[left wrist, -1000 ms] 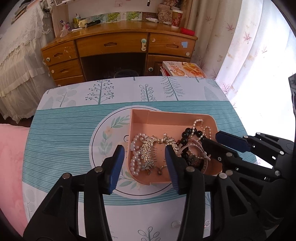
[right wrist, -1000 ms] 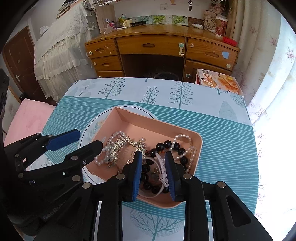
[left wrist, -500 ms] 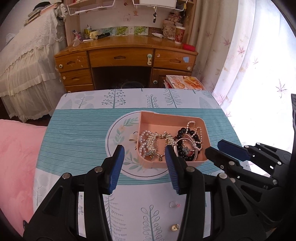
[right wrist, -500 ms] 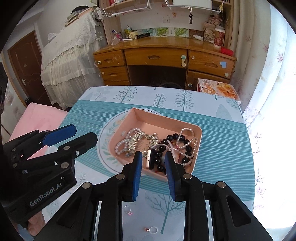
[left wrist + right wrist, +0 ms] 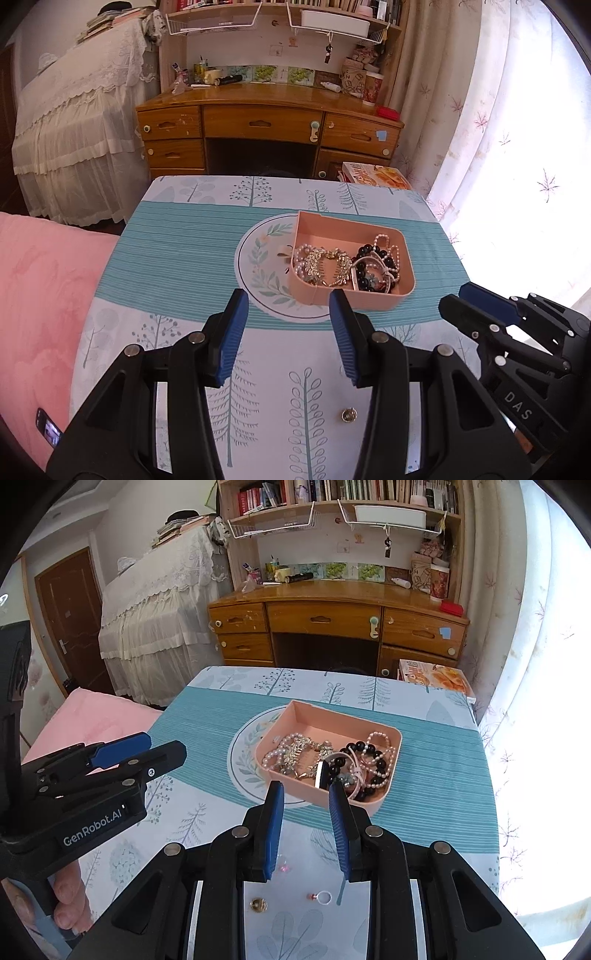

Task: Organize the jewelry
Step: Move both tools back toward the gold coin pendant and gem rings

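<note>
Hovering both grippers, left [image 5: 286,334] and right [image 5: 304,825], with fingers apart and holding nothing, I'm figuring the loose gold stud [image 5: 258,904] and ring [image 5: 324,897] on the counter [image 5: 439,775] are needing pinching dead-center before dropping into the pink tray [image 5: 371,806] just beyond.

White lettering reading "GenRobot.AI" runs along the black side of the left gripper [image 5: 136,755], at about eight o'clock in the right wrist view. The letters "DAS" stand in white on the black body of the right gripper [image 5: 476,306], at about four o'clock in the left wrist view. The book spines on the shelf are too small to read.
</note>
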Motion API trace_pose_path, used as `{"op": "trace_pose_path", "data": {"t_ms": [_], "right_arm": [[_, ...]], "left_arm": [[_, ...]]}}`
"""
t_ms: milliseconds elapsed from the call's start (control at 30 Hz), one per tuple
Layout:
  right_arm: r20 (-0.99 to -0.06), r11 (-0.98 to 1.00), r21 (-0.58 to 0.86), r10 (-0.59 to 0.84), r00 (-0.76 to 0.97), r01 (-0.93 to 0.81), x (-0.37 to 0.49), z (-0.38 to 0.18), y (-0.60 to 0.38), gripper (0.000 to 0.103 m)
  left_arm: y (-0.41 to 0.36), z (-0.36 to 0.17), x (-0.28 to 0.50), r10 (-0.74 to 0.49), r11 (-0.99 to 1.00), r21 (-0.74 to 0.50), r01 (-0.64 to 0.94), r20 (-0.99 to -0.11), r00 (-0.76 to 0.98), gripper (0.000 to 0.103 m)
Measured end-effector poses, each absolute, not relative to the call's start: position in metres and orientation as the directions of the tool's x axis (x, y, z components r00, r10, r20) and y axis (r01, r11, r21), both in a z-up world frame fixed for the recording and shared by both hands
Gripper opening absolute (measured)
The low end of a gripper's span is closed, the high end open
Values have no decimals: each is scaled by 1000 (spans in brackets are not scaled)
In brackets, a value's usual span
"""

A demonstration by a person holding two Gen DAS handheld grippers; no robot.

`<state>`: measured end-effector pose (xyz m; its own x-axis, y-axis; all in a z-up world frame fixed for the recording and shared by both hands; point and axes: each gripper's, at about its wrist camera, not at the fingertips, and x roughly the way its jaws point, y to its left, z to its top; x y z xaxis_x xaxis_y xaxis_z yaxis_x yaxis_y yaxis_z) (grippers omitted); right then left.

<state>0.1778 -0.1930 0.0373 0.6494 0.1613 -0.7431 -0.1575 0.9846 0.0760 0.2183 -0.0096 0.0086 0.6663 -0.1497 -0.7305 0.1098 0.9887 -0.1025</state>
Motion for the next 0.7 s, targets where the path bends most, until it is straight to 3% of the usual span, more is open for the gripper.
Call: {"op": "trace_pose_path", "data": {"t_ms": [133,233,600,700], "right_arm": [[-731,983,83,173,660,-166,154,40,-196,26],[-729,982,91,180,660,-167,141,37,-198,34],[-749,982,116,186,635,-151,117,2,-214,34],[-752,981,139,192,631,-133,118,-11,-219,34]], "left_arm": [[-9,6,202,-146,989,-101,106,-729,669,42],[-12,-2,194,-138,990,-88,108,-734,665,42],[-23,-49,173,-148,987,-71,145,-756,638,43],[-21,-65,169,-150,986,-74,147,-767,624,48]]}}
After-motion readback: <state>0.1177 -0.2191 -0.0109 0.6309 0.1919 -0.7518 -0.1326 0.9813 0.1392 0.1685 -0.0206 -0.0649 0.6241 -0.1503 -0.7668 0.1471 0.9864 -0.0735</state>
